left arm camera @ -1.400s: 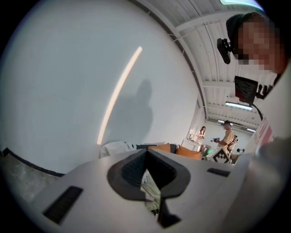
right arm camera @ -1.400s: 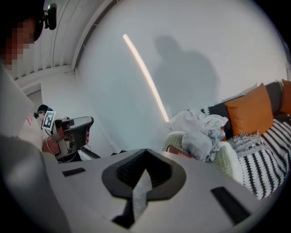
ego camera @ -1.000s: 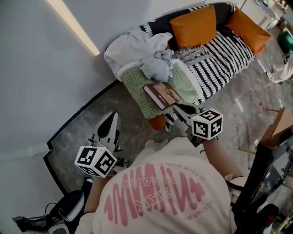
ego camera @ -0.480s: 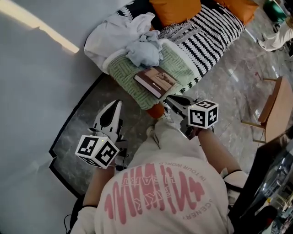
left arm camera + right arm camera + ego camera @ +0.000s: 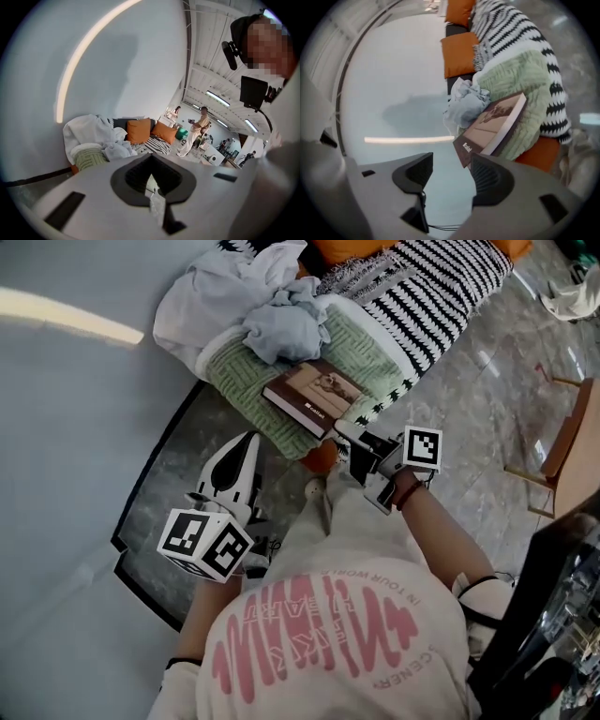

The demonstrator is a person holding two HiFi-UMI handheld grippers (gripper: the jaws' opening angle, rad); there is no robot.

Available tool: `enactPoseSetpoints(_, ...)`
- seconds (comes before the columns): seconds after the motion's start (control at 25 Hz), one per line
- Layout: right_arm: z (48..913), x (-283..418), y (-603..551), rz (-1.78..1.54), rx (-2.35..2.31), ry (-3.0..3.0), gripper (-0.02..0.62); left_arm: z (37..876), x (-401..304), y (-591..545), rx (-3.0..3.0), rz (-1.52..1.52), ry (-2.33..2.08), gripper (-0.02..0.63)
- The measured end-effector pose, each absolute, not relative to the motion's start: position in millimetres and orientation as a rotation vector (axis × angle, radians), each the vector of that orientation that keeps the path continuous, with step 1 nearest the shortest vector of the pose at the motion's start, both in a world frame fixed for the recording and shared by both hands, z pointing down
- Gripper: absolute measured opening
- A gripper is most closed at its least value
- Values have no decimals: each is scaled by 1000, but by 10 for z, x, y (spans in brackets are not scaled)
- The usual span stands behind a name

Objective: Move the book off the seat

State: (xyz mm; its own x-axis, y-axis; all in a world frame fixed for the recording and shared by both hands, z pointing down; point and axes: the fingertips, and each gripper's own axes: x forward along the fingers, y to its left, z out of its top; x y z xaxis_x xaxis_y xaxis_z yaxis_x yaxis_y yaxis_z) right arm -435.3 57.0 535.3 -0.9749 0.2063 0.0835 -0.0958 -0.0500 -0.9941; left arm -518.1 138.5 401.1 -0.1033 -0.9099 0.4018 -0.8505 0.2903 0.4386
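Bright, even indoor light in all views. The light strip (image 5: 70,326) on the wall (image 5: 117,51) glows warm and its edges bleed slightly. A soft grey shadow lies on the wall. Pale glare patches on the polished floor (image 5: 487,362). Both gripper views: strong fisheye, black corners, strip bent into an arc. Left gripper (image 5: 151,174) out of focus near the lens; cushions (image 5: 139,131) beyond are sharper.

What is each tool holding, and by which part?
Nothing. The right tool has just been opening its jaws, nothing between them; the book lies just beyond. The left tool is shut, empty.
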Motion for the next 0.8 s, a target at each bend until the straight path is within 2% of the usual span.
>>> enactPoseSetpoints(0.16, 5629, -4354, 534, 2464, -32, -1724, 278, 4036, -5170, 1316, 1563, -94, -1947, 9)
enactPoseSetpoints(0.24, 5759, -4353, 579, 2547, 6, -1611, 330, 4055, -5165, 1290, 1559, -85, -1939, 9)
enactPoseSetpoints(0.32, 5862, -4348, 614, 2612, 40, -1517, 354, 4073, -5161, 1263, 1555, -80, -1929, 9)
enactPoseSetpoints(0.8, 5871, -4593, 697, 2717, -87, -1396, 353, 4165, -5163, 1182, 1552, -66, -1898, 9)
